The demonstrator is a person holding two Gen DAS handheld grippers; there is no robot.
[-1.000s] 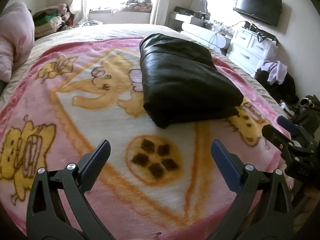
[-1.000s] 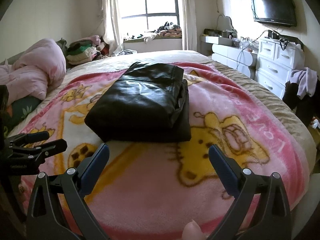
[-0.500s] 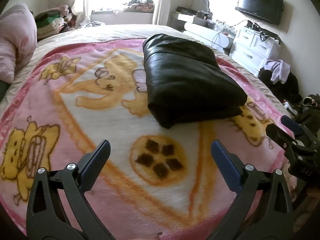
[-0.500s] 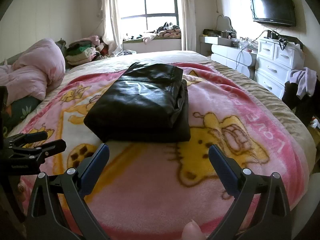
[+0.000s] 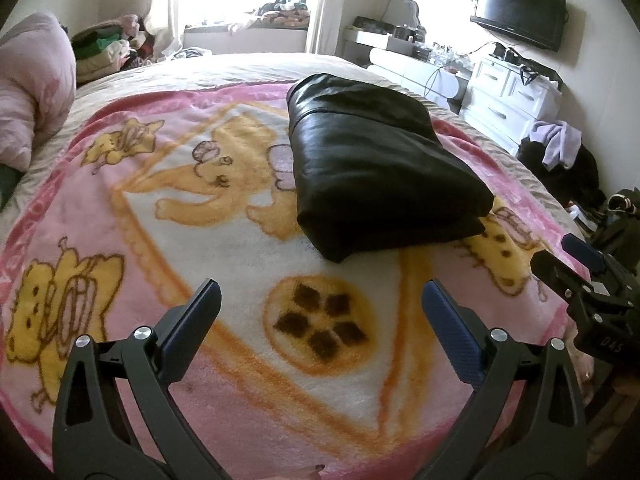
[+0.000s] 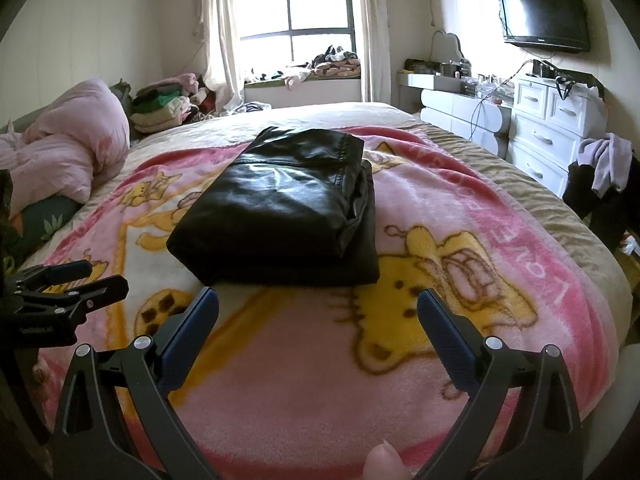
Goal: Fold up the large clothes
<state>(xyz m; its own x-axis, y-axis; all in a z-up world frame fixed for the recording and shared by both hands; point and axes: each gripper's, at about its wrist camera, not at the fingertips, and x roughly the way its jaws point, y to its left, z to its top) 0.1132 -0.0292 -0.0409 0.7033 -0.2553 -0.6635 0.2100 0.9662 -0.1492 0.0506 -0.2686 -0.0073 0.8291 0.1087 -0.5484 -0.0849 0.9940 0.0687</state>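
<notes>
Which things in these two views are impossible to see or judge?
- Black folded garment: its inner layers and its type are hidden by its own folds, in both views.
- Items on the white dresser: too small, both views.
- Green object beside the pink quilt: partly covered by the quilt, right wrist view.

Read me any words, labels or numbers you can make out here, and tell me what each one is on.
"LOVE": pink border of the cartoon blanket; further letters follow but are distorted.
"DAS": white print, seen upside down, on the right gripper body; uncertain.
White label on the left gripper body: too small.
Logo on the TV bezel: too blurred.
</notes>
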